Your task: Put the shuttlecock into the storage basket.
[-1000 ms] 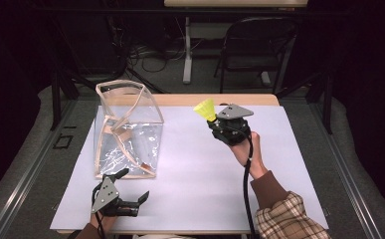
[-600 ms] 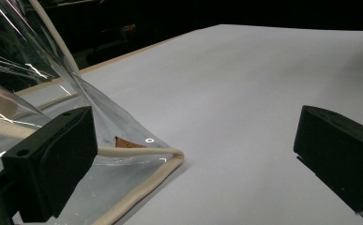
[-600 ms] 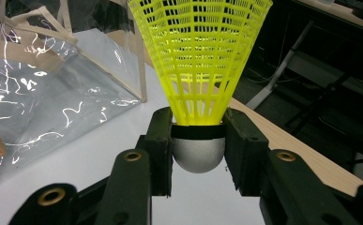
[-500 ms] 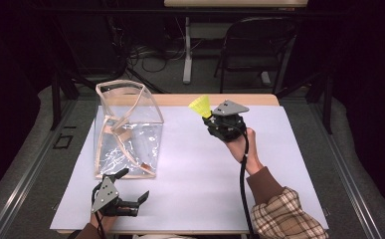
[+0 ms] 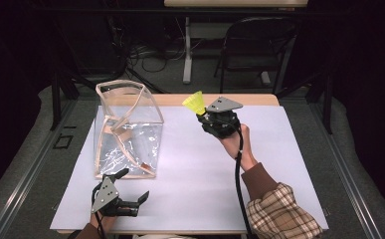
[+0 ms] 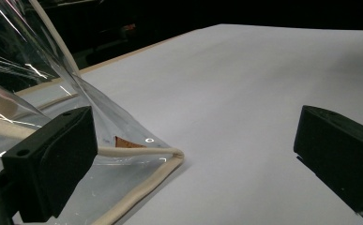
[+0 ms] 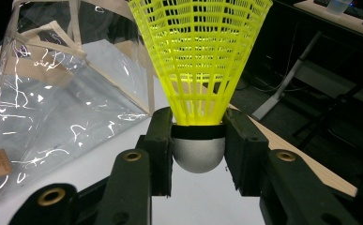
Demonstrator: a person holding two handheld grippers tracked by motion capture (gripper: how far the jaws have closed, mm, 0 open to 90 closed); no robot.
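Right gripper [image 7: 199,154] clamps the shuttlecock [image 7: 200,56] by its cork, mid-frame; left gripper [image 5: 130,199] waits open, lower left. Next, I reckon: into the bag [image 5: 128,129].

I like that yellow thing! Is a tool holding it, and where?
Yes: the right tool pinches the yellow shuttlecock by its rounded white base.

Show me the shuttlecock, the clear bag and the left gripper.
yellow shuttlecock [image 7: 199,61], right gripper view, on its mesh skirt.
clear plastic bag [image 5: 130,142], high view, on its transparent side wall.
left gripper [image 5: 131,191], high view, midway between its open jaws.
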